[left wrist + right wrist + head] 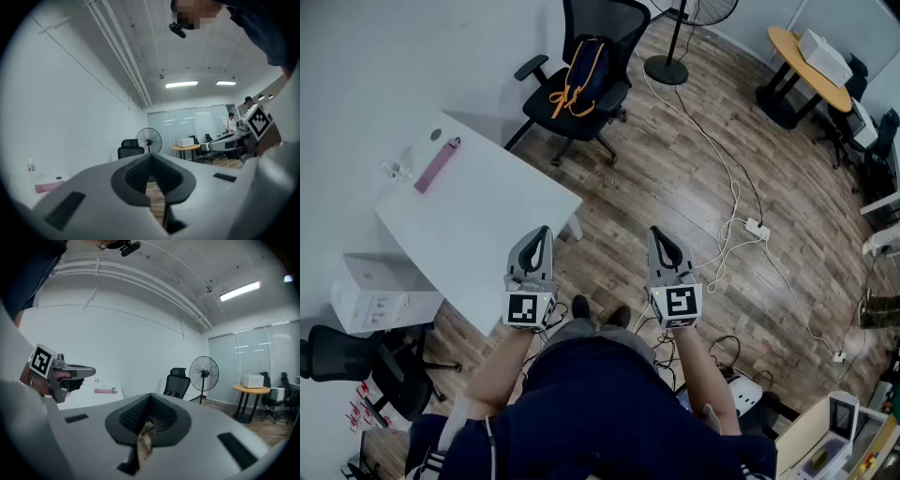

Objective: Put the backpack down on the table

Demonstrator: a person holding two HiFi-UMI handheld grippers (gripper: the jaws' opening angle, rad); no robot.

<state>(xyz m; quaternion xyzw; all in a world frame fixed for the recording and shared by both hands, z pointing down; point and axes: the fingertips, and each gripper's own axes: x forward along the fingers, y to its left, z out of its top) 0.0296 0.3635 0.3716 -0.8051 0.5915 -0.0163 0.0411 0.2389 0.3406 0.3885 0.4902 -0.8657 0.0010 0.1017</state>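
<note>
In the head view, you held both grippers out in front of you, side by side and well apart, over the wood floor just off the corner of the white table [478, 220]. The left gripper [542, 234] had its jaws together with nothing in them, and the right gripper [660, 234] looked the same. The backpack [584, 73], dark blue with orange trim, sat upright on the seat of the black office chair [602, 28] beyond the table's far end, well away from both grippers. On the table lay a pink case [437, 165] near the wall side. A standing fan [667, 66] stood to the right of the chair, and a white box [375, 295] lay on the floor by the table.

In the left gripper view, your jaws met at the tips and held nothing. Beyond them you could see the chair's back and the fan against the glass wall. Your right gripper's marker cube showed at the right edge.

In the right gripper view, your jaws were also closed tip to tip and empty. The chair stood ahead, the fan to its right, and your left gripper was at the left, in front of the table with the pink case.
</note>
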